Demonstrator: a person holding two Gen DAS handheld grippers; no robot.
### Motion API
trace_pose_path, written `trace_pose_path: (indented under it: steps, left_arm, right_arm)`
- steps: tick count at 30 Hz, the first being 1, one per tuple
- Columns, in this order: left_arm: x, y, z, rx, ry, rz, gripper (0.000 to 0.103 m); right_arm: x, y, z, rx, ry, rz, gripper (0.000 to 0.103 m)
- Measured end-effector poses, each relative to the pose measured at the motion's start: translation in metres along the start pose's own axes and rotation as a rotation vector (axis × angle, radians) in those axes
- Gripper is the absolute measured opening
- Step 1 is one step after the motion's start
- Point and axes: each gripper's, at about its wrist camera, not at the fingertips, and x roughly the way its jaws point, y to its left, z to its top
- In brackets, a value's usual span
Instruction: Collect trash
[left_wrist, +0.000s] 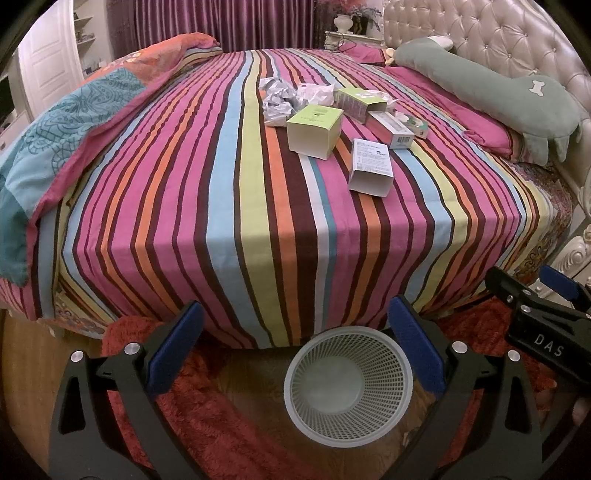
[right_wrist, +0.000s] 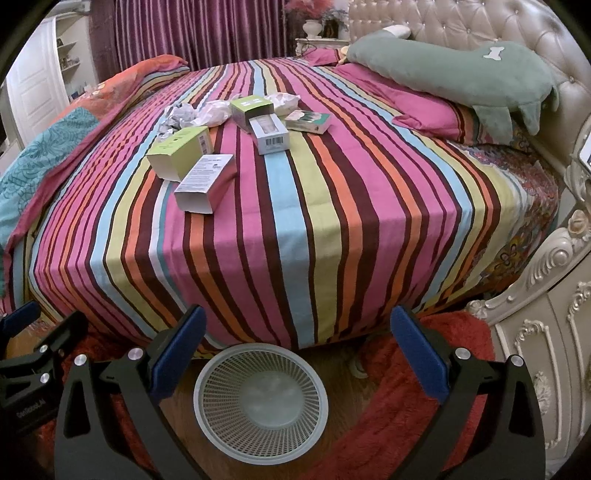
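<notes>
striped cotton bedspread (left_wrist: 229, 206) carries the trash: a white printed cardboard box (left_wrist: 370, 170) lies nearest the bed edge, long axis toward me, ahead and right of my left fingers (left_wrist: 295, 350), ahead-left of my right fingers (right_wrist: 295, 350). both pairs gape wide, holding nothing. a grey mesh plastic basket (left_wrist: 349, 384) stands on the floor below, empty.

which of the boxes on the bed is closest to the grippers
The white box with black printed text, open end facing the bed's edge. It lies nearer than the lime green box beside it; the others sit further back.
</notes>
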Motion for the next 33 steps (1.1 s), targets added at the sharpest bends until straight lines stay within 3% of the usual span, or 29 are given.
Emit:
trace_pose_path:
  steps: [33]
  left_arm:
    - [0.010, -0.004, -0.003, 0.006, 0.018, -0.013, 0.097]
  right_arm:
    - [0.011, -0.004, -0.003, -0.001, 0.024, -0.004, 0.095]
